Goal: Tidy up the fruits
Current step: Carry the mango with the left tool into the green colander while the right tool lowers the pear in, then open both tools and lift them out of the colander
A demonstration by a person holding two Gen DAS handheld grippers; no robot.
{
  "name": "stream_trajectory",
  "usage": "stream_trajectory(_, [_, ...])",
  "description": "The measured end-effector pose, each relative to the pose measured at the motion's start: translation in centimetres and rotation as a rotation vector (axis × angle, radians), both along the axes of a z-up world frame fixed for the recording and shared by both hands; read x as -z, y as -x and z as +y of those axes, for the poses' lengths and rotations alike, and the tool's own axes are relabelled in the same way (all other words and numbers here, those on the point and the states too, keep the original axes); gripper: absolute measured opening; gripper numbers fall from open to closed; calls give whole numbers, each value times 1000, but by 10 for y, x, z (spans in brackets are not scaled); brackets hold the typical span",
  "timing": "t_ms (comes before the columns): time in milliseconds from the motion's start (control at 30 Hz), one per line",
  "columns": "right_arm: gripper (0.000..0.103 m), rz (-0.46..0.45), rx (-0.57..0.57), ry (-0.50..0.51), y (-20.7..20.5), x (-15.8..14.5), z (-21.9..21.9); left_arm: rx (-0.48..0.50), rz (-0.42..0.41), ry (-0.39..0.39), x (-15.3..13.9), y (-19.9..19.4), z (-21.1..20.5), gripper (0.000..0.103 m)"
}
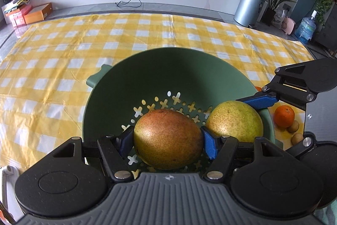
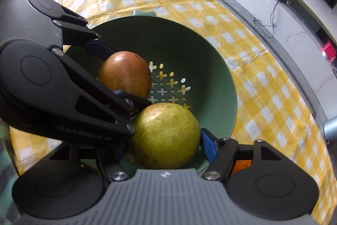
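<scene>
Green colander, yellow-checked cloth, blue fingers

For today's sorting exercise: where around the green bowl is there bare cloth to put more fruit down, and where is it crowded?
The checked cloth lies bare beyond the green bowl and on its handle side. Crowded: inside the bowl, where the left tongs grip the reddish fruit and the right tongs the green fruit; also beside the orange.
</scene>
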State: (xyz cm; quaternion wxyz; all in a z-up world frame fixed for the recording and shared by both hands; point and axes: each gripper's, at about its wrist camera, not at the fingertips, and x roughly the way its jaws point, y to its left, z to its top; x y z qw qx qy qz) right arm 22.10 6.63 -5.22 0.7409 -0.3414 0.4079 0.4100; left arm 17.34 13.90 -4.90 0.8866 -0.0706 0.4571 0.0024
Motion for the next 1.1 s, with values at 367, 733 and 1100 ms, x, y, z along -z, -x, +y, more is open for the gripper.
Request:
stream_trajectory(367, [67,90,-23,65,-5,4,10,21,-3,-65,1,-3,-7,76])
stream_trajectory(733, [68,141,-7,80,-8,3,18,34,-18,-126,3,-2,-7,77])
stream_trajectory(1100, [78,83,-17,98,1,-9,15,42,-33,-148,1,3,-11,76])
